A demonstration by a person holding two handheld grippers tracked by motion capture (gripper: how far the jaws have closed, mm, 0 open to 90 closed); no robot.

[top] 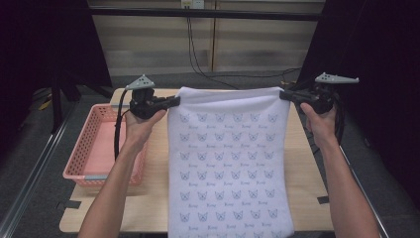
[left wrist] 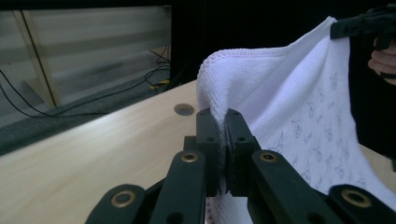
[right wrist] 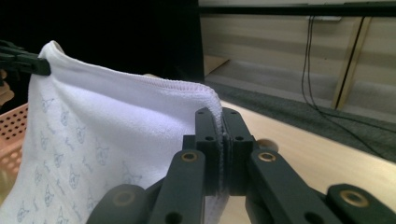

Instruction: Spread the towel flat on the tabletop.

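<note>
**Towel held up by two corners above the table**

Black jaws of the left gripper (left wrist: pixel 223 140) stand pressed together in its own view, with the top corner of a white towel (left wrist: pixel 299 98) pinched between them; the hemmed edge runs from there across to the right gripper (left wrist: pixel 343 29), seen farther off clamping the other corner. The right gripper view matches: its jaws are closed tight on the towel (right wrist: pixel 116 126) corner, and the left gripper (right wrist: pixel 23 63) shows at the far end of the hem.

From the high view, the towel (top: pixel 228 158) hangs as a long sheet printed with rows of small blue motifs. Its top edge is stretched fairly straight between the left gripper (top: pixel 173 101) and the right gripper (top: pixel 285 94), raised off the table (top: pixel 307 188), while its lower part drapes toward the near edge and runs out of the bottom of the picture. Each hand grasps its gripper from below, forearms coming in from the bottom.

A pink basket (top: pixel 79 158) sits on the left part of the table, beside the left forearm and apart from the towel.
</note>
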